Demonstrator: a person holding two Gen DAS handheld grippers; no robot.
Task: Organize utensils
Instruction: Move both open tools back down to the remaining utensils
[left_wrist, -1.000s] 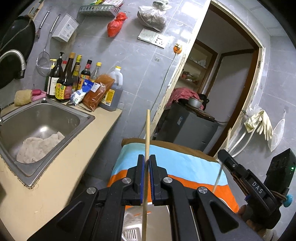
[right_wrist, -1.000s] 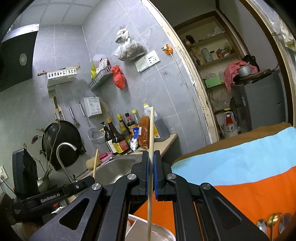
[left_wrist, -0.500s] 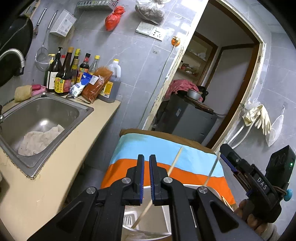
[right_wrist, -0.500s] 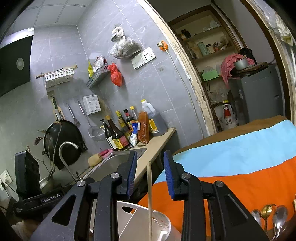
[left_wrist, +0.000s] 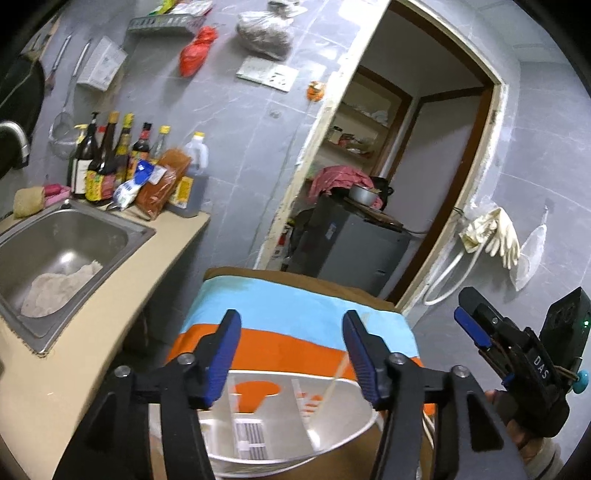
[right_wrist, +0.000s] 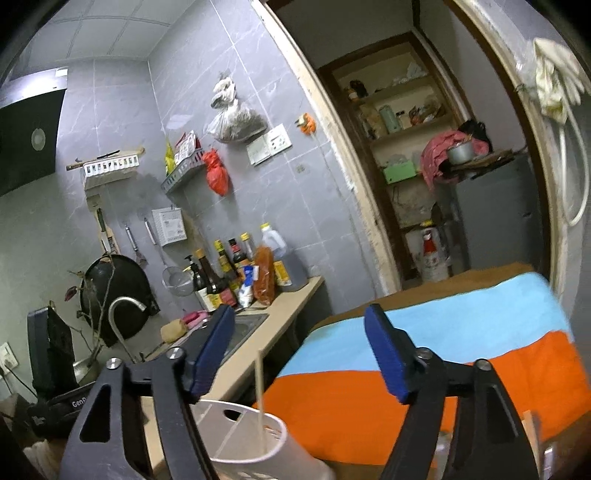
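right tongs (right_wrist: 299, 350) spread, chopstick (right_wrist: 259, 391) in white holder (right_wrist: 255, 439)

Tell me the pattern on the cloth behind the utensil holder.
Broad stripes: brown, light blue, then orange on the cloth; clearest in the left wrist view.

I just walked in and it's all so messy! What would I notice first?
Probably the striped cloth, bright orange and blue, spread over the table in front of both tongs. Just before it stands a white holder with a thin chopstick poking up out of it, under the open right tongs. Farther left, a row of sauce bottles stands by the metal sink.
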